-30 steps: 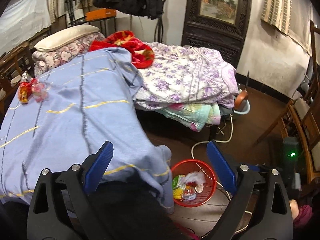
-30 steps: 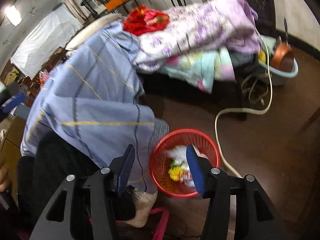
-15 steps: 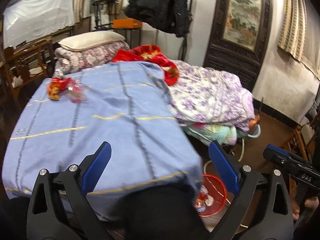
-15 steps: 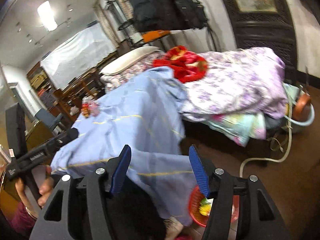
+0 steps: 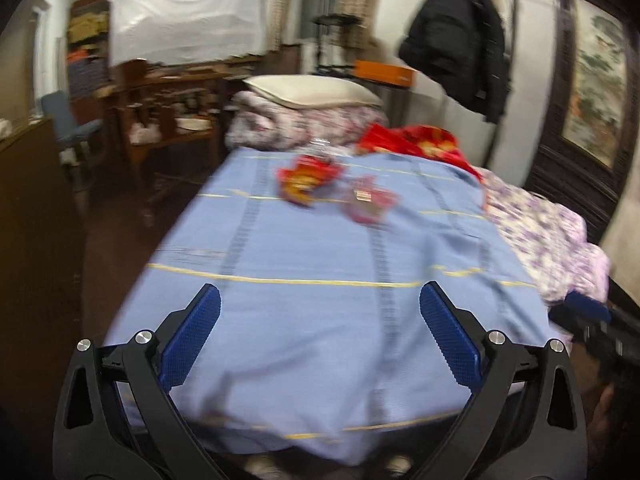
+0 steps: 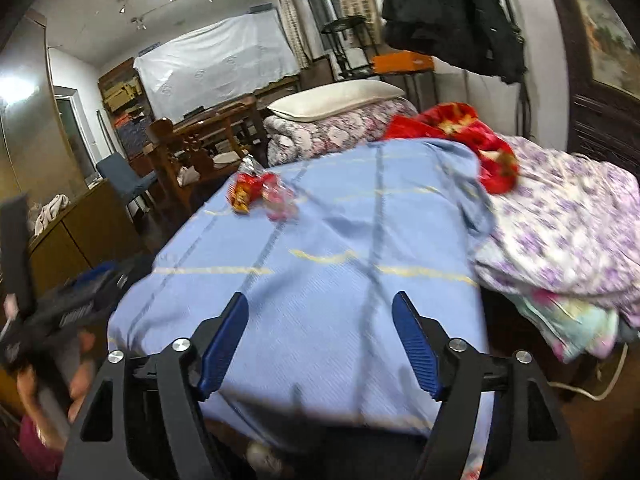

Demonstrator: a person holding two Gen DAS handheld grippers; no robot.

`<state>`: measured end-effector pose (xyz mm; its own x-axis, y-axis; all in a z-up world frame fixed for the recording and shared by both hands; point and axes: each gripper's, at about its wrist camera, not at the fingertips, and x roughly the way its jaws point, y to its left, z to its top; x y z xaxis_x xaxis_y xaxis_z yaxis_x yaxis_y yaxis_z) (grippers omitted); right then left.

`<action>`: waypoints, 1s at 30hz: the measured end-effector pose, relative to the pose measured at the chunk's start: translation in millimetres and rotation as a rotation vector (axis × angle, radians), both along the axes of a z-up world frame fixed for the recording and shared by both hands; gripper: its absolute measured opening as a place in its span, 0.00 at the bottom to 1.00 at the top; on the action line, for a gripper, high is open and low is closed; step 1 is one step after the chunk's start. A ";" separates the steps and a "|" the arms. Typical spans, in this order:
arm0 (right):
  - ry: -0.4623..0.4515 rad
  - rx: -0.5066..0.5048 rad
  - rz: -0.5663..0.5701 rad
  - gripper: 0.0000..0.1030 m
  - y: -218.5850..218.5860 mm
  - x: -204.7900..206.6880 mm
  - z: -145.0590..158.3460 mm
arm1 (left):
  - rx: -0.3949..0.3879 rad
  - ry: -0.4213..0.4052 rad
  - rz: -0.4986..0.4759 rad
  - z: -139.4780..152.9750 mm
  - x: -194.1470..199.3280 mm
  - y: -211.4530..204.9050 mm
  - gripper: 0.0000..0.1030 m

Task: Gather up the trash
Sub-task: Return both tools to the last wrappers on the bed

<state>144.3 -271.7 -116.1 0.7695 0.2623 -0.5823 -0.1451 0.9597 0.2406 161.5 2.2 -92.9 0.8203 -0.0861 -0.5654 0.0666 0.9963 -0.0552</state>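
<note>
Facing a bed (image 5: 320, 280) draped in a light blue woven cover crossed by thin yellow stripes and darker blue bands, both grippers point down along its length.

Left of the bed: a brown cabinet (image 6: 80, 236), a blue-grey chair (image 6: 126, 180) and carved dark wooden furniture (image 6: 200, 140) before a white sheet (image 6: 216, 64) hung on the far wall.

Trash: 2 items lie near the far left corner of the bed, well clear of both tools. A crinkled red and yellow snack wrapper (image 5: 306, 178) sits just left of a clear, pink-tinted wrapper (image 5: 368, 200); whether they touch cannot be told through the blur.

At the far edge, a cream pillow (image 5: 316, 90) rests on a folded floral quilt (image 5: 304, 126). A rumpled red blanket (image 5: 416, 142) lies at the far right corner, and purple floral bedding (image 6: 568, 220) is heaped along the right edge. A black padded coat (image 5: 456, 36) hangs on the wall behind.

Left gripper (image 5: 320, 340): jaws spread wide, nothing between the ribbed blue pads. Right gripper (image 6: 320, 344): jaws opening, nothing between them.
</note>
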 end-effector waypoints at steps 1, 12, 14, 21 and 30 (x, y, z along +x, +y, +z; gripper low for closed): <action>-0.009 0.000 -0.002 0.75 9.6 10.5 0.1 | 0.011 -0.013 0.022 0.7 -3.5 9.6 0.93; -0.019 -0.145 -0.001 0.80 91.3 66.3 -13.1 | -0.186 -0.049 0.122 -15.6 -30.1 100.4 0.93; -0.007 -0.164 0.001 0.81 98.4 75.5 -15.7 | -0.247 -0.047 0.130 -16.2 -31.3 106.5 0.93; 0.047 -0.211 -0.018 0.81 111.3 109.8 -21.7 | -0.400 -0.020 0.082 -18.4 -30.6 108.9 0.93; 0.120 -0.194 -0.032 0.81 114.7 142.1 -35.4 | -0.364 -0.018 0.043 -17.0 -30.8 87.6 0.93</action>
